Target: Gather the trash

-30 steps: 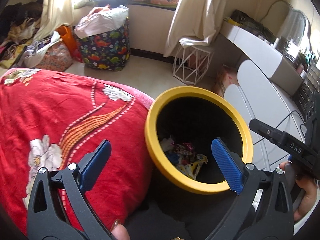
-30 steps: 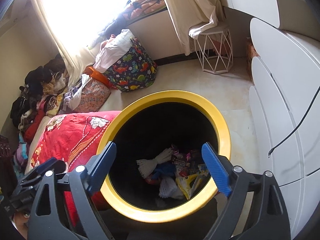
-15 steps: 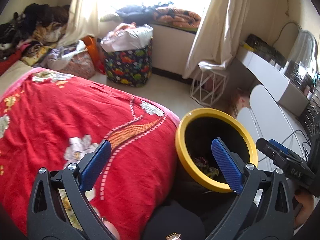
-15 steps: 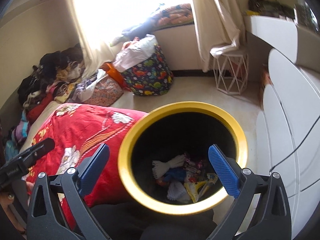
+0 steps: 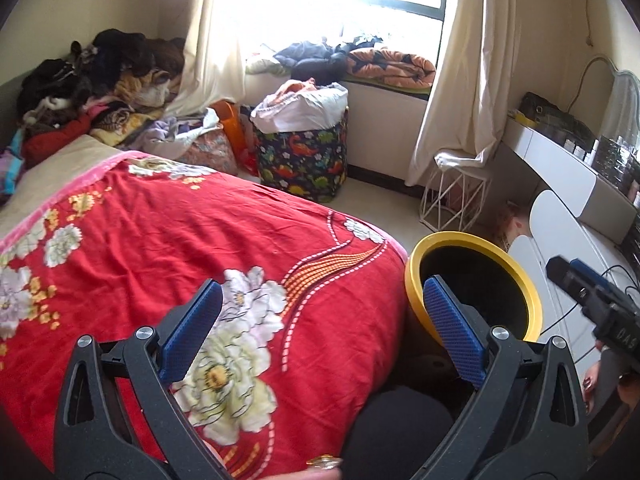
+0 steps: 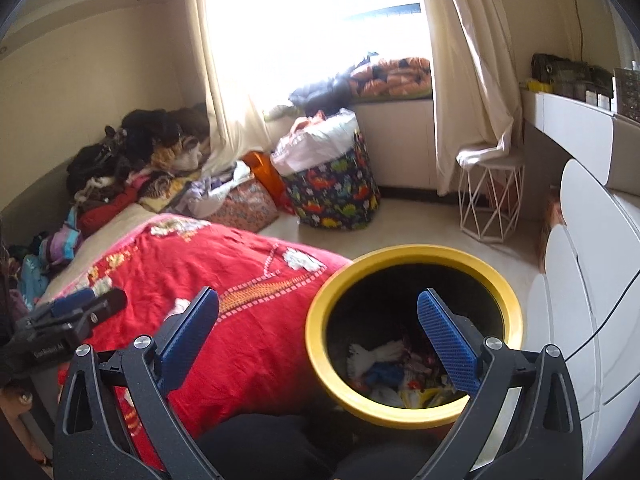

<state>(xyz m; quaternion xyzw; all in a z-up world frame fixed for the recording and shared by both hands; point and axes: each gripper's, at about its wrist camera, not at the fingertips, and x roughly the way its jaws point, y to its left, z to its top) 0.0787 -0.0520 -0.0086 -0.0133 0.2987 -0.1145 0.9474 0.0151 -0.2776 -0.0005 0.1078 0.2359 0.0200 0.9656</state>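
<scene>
Beside the bed, the bin stands within reach for dropped trash, while the left gripper and right gripper gape wide, holding nothing.

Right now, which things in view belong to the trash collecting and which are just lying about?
Job:
- yellow bin
- trash in it
- left gripper, open, empty
- right gripper, open, empty

Lying about:
- red floral blanket
- dinosaur-print basket
- white wire stool
- clothes pile
</scene>
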